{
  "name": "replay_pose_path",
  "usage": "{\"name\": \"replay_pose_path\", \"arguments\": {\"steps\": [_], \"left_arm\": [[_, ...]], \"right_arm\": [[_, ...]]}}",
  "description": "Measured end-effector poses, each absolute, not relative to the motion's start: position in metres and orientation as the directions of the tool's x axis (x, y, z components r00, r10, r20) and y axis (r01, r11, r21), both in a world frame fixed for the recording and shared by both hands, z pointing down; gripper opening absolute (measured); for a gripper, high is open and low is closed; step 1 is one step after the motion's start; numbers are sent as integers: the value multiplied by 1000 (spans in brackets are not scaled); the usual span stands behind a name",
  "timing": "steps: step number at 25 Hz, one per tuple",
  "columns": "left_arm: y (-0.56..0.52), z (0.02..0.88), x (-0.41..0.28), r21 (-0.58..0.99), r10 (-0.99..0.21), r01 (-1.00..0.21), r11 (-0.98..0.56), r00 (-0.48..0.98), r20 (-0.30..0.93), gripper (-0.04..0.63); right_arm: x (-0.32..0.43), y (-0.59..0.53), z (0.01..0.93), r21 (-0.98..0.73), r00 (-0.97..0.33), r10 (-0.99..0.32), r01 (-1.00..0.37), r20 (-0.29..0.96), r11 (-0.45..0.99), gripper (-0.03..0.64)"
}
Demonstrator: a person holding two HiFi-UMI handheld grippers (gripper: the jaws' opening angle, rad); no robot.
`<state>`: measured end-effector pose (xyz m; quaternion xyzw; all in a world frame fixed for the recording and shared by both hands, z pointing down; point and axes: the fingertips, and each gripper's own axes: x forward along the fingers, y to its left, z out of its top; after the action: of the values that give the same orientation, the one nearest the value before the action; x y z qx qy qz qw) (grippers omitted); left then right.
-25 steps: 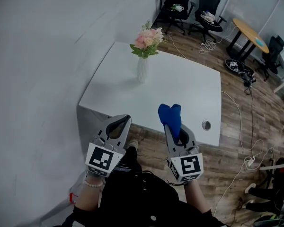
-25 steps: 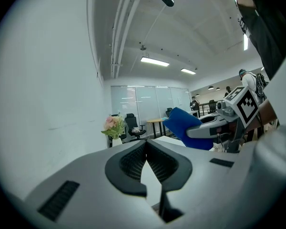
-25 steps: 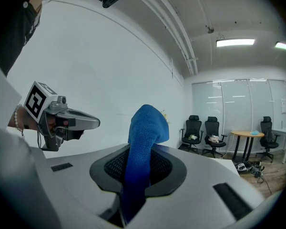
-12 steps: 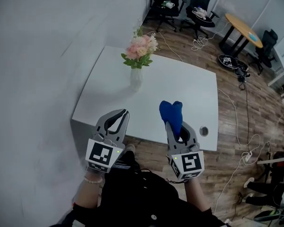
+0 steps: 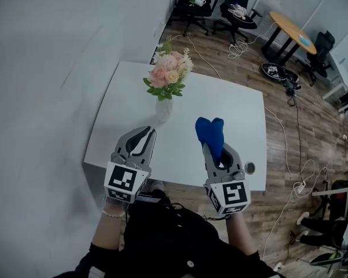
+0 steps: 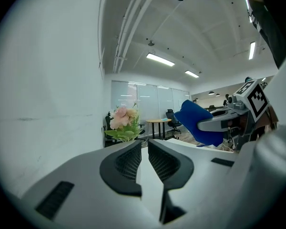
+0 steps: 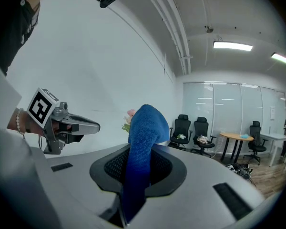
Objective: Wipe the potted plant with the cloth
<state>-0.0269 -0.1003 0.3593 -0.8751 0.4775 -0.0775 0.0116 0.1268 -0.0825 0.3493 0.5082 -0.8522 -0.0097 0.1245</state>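
There is one potted plant (image 5: 165,83), pink and cream blooms with green leaves in a pale, narrow vase. It stands on the left half of the one smooth white worktop (image 5: 232,114), about midway between the near and far edges. Both grey grippers hang at the near edge. The left gripper (image 5: 145,131) has its black ribbed jaws closed with nothing between them. The right gripper (image 5: 214,152) has its jaws clamped on the one blue cloth (image 5: 209,133), a nubbly, bunched fold standing up. Only the head view shows the whole worktop. In the right gripper view the cloth hides most of the plant, while the left gripper view shows the blooms clear.
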Motion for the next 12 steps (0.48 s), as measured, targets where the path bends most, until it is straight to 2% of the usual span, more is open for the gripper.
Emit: {"name": "replay_pose_path", "arguments": {"steps": [4,12], "left_arm": [[-128,370,-35,-51,-827,-830,-555,544,140,102],[-178,396,-38,-28,-799,-809,-588,575,176,174]], "right_arm": [[123,-104,356,134,-433,-873,-874,223,468,89],[113,-147,369,147,-405,-876,-881,262,451,89]]}}
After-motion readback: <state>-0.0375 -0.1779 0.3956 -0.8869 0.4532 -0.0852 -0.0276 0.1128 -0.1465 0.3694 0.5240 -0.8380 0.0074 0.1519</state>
